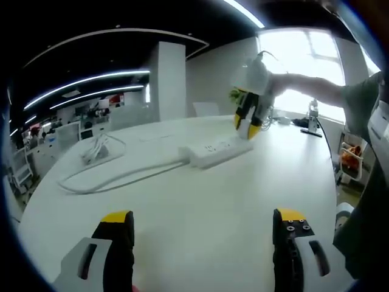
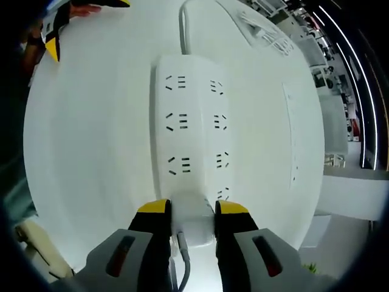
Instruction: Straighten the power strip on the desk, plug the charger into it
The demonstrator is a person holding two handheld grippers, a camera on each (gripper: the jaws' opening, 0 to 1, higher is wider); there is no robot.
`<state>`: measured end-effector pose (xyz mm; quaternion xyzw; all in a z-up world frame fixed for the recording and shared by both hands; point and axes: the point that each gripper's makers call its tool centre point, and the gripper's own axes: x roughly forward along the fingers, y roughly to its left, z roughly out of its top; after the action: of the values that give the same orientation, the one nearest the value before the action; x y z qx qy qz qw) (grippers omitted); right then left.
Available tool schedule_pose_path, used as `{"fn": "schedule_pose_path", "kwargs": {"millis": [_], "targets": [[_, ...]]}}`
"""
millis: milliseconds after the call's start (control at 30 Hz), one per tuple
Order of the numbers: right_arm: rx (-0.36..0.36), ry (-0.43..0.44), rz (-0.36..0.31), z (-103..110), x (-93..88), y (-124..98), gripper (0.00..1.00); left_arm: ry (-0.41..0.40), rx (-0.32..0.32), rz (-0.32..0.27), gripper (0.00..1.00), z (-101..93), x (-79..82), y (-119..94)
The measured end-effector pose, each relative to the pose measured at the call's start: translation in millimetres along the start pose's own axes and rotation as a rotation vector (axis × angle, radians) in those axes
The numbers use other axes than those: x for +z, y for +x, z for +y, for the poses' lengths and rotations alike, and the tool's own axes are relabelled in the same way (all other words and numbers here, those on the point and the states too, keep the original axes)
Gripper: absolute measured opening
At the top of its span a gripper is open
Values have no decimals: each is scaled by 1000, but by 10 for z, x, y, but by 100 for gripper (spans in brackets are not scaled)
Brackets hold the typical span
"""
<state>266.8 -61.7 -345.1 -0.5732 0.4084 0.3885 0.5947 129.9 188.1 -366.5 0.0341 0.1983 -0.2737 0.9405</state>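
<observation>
While beyond power strip (image 1: 214, 151), coiled cable (image 1: 97, 149).

Your left gripper (image 1: 203, 228) hangs with jaws apart above the desk (image 1: 200, 201). Right gripper (image 1: 248, 125) meets the power strip (image 1: 216, 149); cable (image 1: 115, 176) runs leftward.

Left hand-held gripper (image 1: 203, 228) jaws spread wide, right hand-held gripper (image 2: 192, 210) seemingly clamped, tilted down
</observation>
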Motion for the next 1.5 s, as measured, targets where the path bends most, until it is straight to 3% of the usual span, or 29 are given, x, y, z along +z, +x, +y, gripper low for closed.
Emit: {"fn": "schedule_pose_path", "kwargs": {"millis": [233, 1500], "targets": [[-33, -7, -12, 61, -20, -31, 26, -1, 1, 0, 98, -12, 5, 3], [-12, 4, -50, 51, -17, 8, 26, 11, -2, 1, 98, -72, 39, 1]]}}
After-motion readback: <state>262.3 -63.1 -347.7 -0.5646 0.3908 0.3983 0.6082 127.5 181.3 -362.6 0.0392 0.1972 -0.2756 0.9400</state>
